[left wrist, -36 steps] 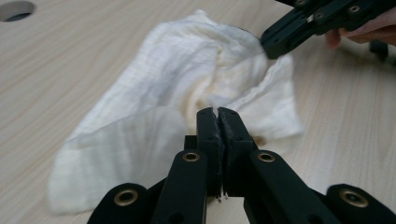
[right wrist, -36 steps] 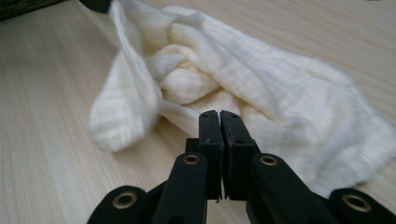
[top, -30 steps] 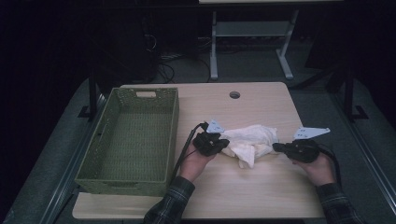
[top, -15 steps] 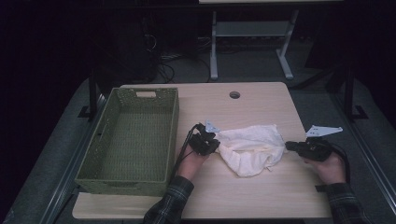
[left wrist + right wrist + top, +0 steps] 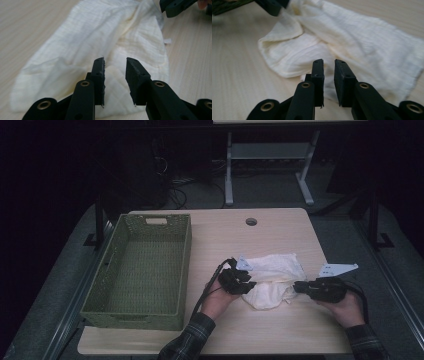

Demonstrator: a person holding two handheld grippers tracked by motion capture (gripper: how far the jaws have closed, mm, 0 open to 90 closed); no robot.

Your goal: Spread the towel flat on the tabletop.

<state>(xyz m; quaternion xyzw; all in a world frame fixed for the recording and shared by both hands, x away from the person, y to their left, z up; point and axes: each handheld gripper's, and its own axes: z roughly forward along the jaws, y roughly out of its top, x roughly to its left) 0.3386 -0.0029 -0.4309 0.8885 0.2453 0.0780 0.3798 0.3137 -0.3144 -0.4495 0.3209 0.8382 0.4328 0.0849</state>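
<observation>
Both grippers newly off cloth

No lettering, label, brand, number or sign can be read on anything in these views

The cloth is cream-white with a fine ribbed weave. The basket is olive green, woven in a small lattice. The tabletop is pale wood-grain. The fingers are matt black. The sleeve seems dark plaid, though dimly lit.
</observation>
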